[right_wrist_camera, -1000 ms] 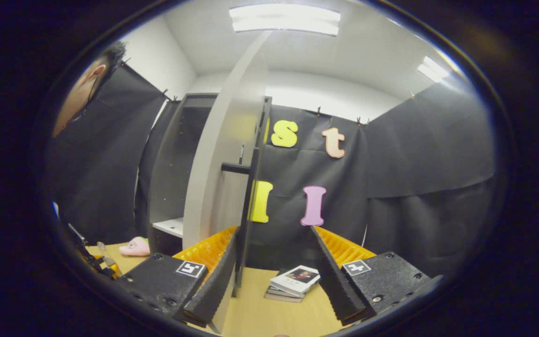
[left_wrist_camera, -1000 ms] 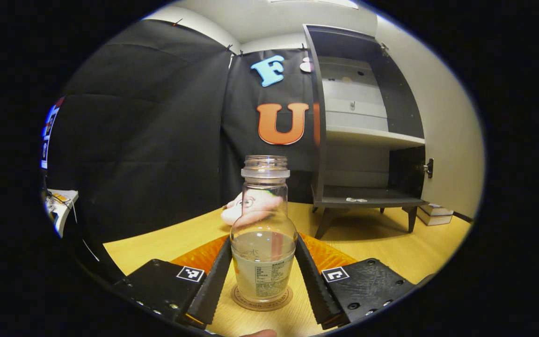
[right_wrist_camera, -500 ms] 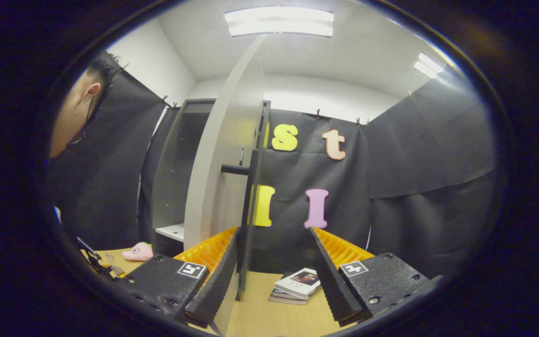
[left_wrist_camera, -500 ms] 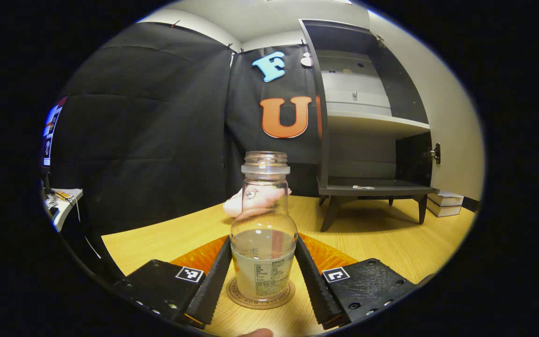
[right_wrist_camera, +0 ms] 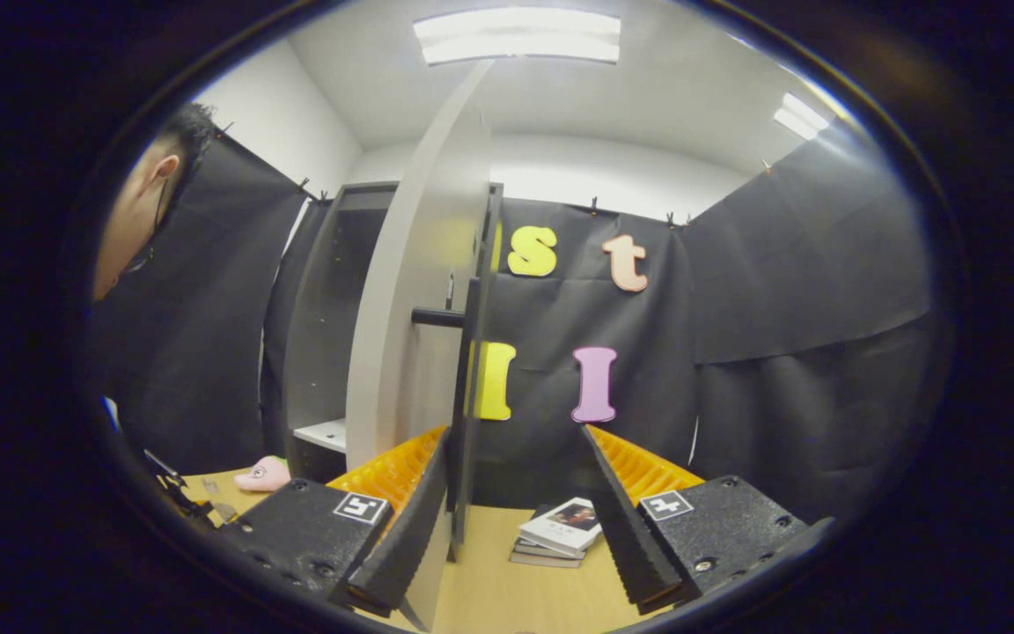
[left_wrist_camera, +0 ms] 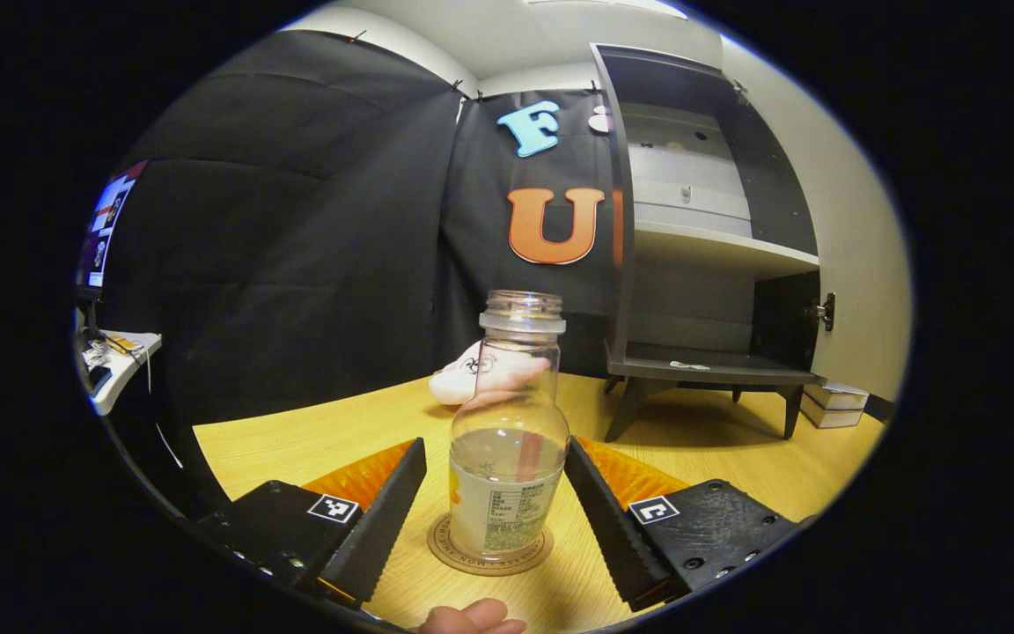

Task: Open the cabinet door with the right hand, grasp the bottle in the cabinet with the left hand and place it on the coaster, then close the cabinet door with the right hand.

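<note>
Left gripper view: the left gripper (left_wrist_camera: pixel 496 493) has its jaws spread wide, gripping nothing; the bottle (left_wrist_camera: pixel 508 440) stands upright between the two fingers, nearer the right one, with a clear gap at the left finger (left_wrist_camera: pixel 379 519) and only a slim gap, if any, at the right. Bottle is clear, uncapped, holds some pale liquid low in its body, and sits on the round coaster (left_wrist_camera: pixel 489 553) on the wooden table (left_wrist_camera: pixel 313 449). A fingertip of the holding hand (left_wrist_camera: pixel 472 616) shows at the bottom edge. Behind the bottle lies a pink plush toy (left_wrist_camera: pixel 481 379); farther right stands the cabinet (left_wrist_camera: pixel 709 264), open at the front, shelves visible, a small light scrap on its bottom shelf. Right gripper view: the right gripper (right_wrist_camera: pixel 516 519) likewise has jaws wide apart, holding nothing. The cabinet door (right_wrist_camera: pixel 419 291) stands open, seen nearly edge-on, its lower edge just beside the left finger; contact cannot be told. The door's dark handle (right_wrist_camera: pixel 438 317) sits above the fingers. A stack of books (right_wrist_camera: pixel 555 533) lies on the table between the fingers, farther back.
</note>
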Motion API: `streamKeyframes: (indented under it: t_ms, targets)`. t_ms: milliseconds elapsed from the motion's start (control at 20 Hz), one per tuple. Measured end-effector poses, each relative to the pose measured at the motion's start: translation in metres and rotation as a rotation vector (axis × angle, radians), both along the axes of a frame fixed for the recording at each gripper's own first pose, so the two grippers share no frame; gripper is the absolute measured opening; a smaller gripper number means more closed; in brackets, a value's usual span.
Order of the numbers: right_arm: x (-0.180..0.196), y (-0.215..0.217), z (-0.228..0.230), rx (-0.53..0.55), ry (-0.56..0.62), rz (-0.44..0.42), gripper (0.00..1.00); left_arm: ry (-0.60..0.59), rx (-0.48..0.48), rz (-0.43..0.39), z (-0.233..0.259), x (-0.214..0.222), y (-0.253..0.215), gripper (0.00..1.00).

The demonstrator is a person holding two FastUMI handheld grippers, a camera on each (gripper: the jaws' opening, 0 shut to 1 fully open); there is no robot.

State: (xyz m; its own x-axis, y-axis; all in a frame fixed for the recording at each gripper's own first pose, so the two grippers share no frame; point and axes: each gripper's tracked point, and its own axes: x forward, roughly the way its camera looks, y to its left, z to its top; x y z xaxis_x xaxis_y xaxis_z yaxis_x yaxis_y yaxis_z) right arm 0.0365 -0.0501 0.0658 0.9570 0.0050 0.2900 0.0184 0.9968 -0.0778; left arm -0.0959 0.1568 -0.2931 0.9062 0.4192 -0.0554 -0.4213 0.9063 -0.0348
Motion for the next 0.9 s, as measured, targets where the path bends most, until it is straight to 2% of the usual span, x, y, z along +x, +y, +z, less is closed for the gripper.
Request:
streamKeyframes:
  t_ms: [200, 400, 650, 750, 900]
  targets:
    - [0.001, 0.003, -0.002, 0.067, -0.038, 0.034, 0.90, -0.027, 0.013, -0.048, 0.059, -0.009, -0.006, 0.95]
    - [0.001, -0.002, -0.001, 0.081, -0.060, 0.056, 0.92, -0.023, 0.029, -0.115, 0.125, -0.021, -0.024, 0.95]
    - [0.000, -0.001, -0.001, 0.119, -0.047, 0.091, 0.93, -0.079, 0.075, -0.113, 0.245, -0.042, -0.037, 0.95]
    - [0.002, 0.000, -0.004, 0.185, -0.025, 0.135, 0.92, -0.052, 0.118, -0.134, 0.284, -0.044, -0.054, 0.95]
    - [0.006, 0.008, -0.013, 0.380, 0.048, 0.255, 0.92, -0.058, 0.187, -0.212, 0.345, -0.049, -0.102, 0.95]
